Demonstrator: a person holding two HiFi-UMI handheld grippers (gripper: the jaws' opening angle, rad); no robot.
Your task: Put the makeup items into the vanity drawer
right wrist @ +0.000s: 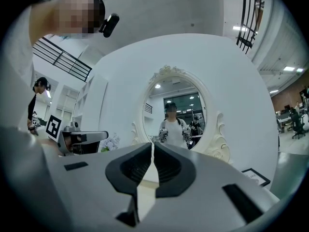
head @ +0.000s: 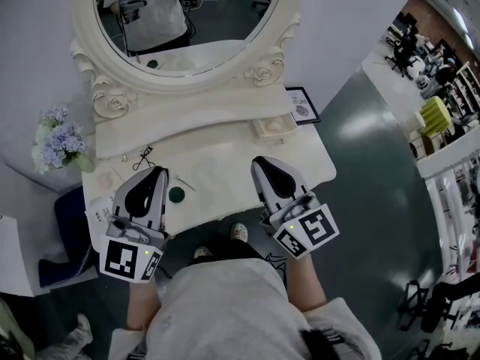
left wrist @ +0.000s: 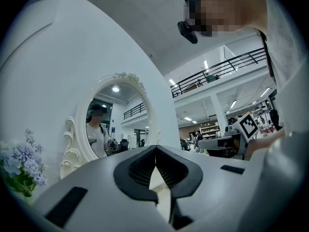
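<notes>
While the left hand-held gripper (head: 159,172) and the right hand-held gripper (head: 262,161) hang over the front of the bench (head: 225,167), both are clenched with nothing between the jaws. A dark round compact (head: 176,194) and a black looped tool (head: 144,156) lie on the bench, outside the small drawer (head: 274,128), which appears pulled out. Judged step: between pick-ups. The next move calls for opening one gripper and lowering it over an item.
</notes>
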